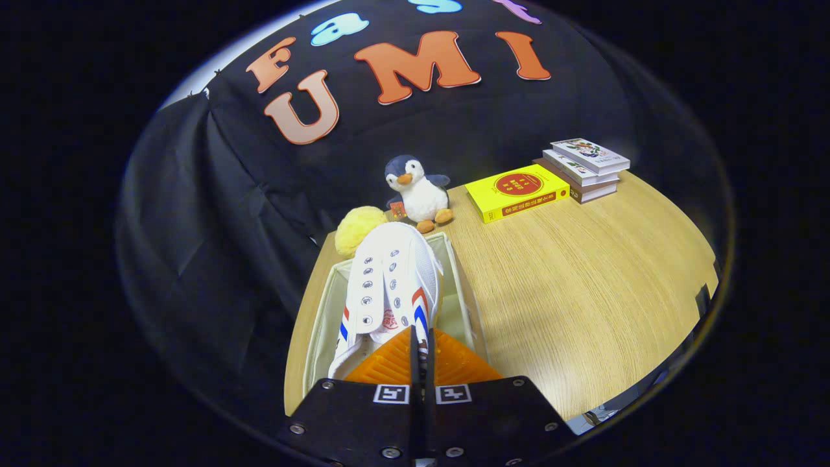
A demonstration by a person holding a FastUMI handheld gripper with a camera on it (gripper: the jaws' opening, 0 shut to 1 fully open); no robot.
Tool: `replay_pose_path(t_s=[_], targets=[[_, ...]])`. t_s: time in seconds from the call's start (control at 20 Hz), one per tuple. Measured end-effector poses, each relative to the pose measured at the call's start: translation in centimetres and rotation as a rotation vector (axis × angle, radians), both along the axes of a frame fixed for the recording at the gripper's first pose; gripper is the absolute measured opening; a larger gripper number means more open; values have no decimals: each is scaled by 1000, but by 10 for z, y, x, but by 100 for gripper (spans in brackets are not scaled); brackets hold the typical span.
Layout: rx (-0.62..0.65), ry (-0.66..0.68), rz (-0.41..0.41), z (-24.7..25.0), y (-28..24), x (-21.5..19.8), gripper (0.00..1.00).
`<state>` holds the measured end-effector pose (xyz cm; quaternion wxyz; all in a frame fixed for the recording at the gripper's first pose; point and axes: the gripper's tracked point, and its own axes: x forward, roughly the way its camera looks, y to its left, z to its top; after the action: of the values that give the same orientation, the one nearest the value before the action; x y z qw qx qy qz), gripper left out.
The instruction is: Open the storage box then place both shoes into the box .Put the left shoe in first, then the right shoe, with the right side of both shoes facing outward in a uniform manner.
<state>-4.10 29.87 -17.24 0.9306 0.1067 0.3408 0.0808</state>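
Observation:
My gripper (421, 347) is shut on the heel end of a white canvas shoe (389, 279) with red and blue stripes and no laces. The shoe points away from me, toe toward the penguin, and hangs over the open cream fabric storage box (322, 311) below it. The box's walls show on both sides of the shoe. The shoe hides most of the box's inside, so I cannot tell whether another shoe lies there.
A plush penguin (418, 191) and a yellow fluffy ball (358, 228) sit just beyond the box. A yellow book (525, 191) and a stack of books (587, 167) lie at the far right of the wooden table (583, 285). Black cloth hangs to the left.

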Motion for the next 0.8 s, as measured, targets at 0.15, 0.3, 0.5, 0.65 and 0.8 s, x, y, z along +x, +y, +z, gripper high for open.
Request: replay_pose_path(t_s=[0.15, 0.3, 0.5, 0.65, 0.8], targets=[[-68, 11, -12, -14, 3, 3, 0], [-122, 8, -6, -22, 7, 5, 2], [-111, -92, -1, 7, 19, 14, 7], [-140, -131, 36, 26, 17, 14, 38], [-115, -142, 36, 37, 7, 10, 68]])
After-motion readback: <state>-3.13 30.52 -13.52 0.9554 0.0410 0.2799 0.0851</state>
